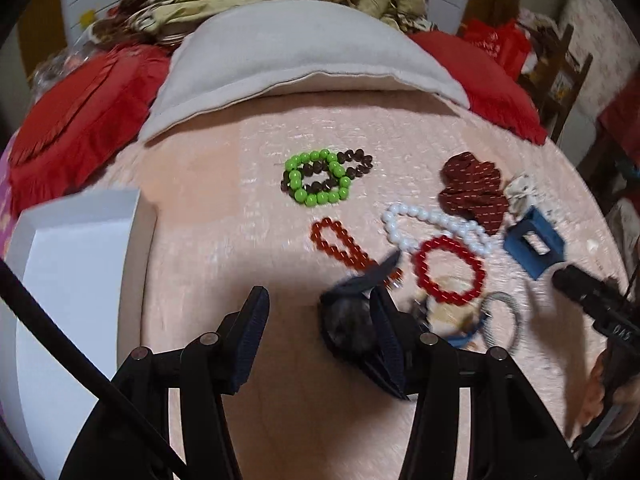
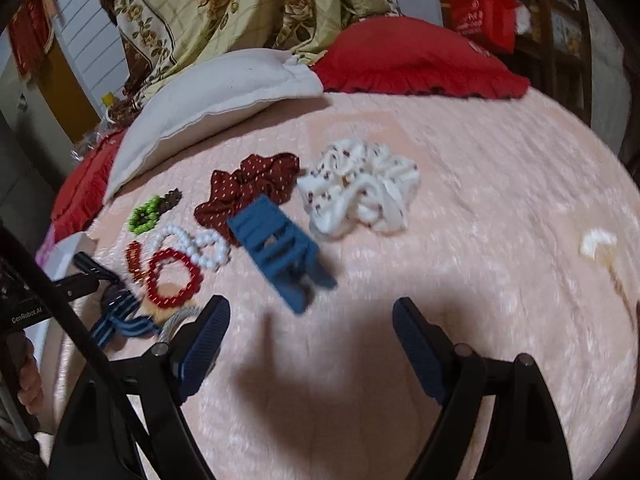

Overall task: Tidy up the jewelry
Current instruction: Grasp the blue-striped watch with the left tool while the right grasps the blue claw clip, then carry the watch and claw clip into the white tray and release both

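Note:
Jewelry lies on a pink bedspread [image 1: 200, 184]. In the left wrist view: a green bead bracelet [image 1: 318, 178] over a dark brown one [image 1: 356, 160], an orange-red bead bracelet [image 1: 340, 242], a white pearl bracelet [image 1: 436, 224], a red bead bracelet [image 1: 448, 270], a maroon scrunchie [image 1: 474, 190] and a blue hair claw [image 1: 534, 242]. My left gripper [image 1: 320, 312] is open; a dark blue bow-like hair piece [image 1: 352, 320] hangs against its right finger. My right gripper [image 2: 310, 320] is open and empty, just short of the blue hair claw [image 2: 280, 248]. A white floral scrunchie [image 2: 360, 192] lies beyond.
A white box [image 1: 76, 240] stands at the left edge of the left wrist view. A white pillow [image 1: 296, 52] and red pillows [image 2: 412, 56] lie at the bed's far end. A grey hair tie [image 1: 504, 316] and blue striped band [image 2: 116, 320] lie near the red bracelet. A small white item [image 2: 598, 242] lies at the right.

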{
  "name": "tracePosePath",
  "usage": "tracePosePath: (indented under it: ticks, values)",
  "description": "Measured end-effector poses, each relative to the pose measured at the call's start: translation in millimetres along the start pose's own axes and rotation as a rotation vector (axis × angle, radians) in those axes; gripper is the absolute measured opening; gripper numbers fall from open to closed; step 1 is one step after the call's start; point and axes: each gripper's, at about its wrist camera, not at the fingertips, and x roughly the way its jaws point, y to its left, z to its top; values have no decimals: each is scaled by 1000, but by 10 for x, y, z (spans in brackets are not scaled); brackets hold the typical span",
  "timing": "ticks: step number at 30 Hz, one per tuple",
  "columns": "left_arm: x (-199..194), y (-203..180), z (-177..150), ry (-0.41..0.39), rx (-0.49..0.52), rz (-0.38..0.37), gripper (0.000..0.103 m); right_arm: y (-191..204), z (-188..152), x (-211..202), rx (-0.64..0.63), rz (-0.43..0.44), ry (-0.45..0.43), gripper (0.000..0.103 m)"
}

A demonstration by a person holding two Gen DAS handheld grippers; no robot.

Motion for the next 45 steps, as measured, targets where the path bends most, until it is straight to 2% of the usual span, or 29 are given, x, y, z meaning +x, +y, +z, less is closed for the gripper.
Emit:
tracePosePath:
  ticks: [6, 7, 8, 9, 11, 13, 15, 20, 27, 31, 34, 39, 45]
  values:
    - [257, -6, 78, 40, 48, -16, 28, 80, 125, 121, -29, -32, -14, 86]
    - [279, -37, 75, 44, 59, -23, 28, 102, 135, 131, -39, -40, -17, 84]
    - [298, -62, 71, 55, 67, -32, 26, 126, 142, 138, -49, -44, -22, 73]
    - [310, -91, 62, 63, 72, -42, 16, 138, 146, 147, -58, -42, -19, 64]
    - [274, -122, 44, 49, 54, -46, 0, 172, 152, 172, -69, -23, 4, 27]
    - [214, -105, 47, 52, 5, -55, 0, 182, 142, 147, -58, -15, 7, 26]
    - [126, -98, 31, 44, -25, -71, 0, 188, 117, 84, -52, -2, -4, 20]
    - [-262, -152, -43, 0, -21, -77, 0, 247, 76, -190, -53, 24, -32, 16]
    - [-1032, -196, -80, -116, -33, -117, 0, 429, 68, -646, -74, 74, -70, 16]
    - [-1563, -107, -87, -189, -39, -99, 0, 630, 97, -950, -94, 122, -98, 16]
    - [-1941, 0, -88, -248, -33, -43, 0, 809, 104, -1102, -110, 170, -100, 16]
    - [-2361, 325, -84, -294, -53, 62, 0, 1312, 119, -1268, -180, 246, -83, 16]
    - [-2359, 788, -22, -273, -41, 170, 0, 2138, 149, -1196, -280, 359, -10, 16]
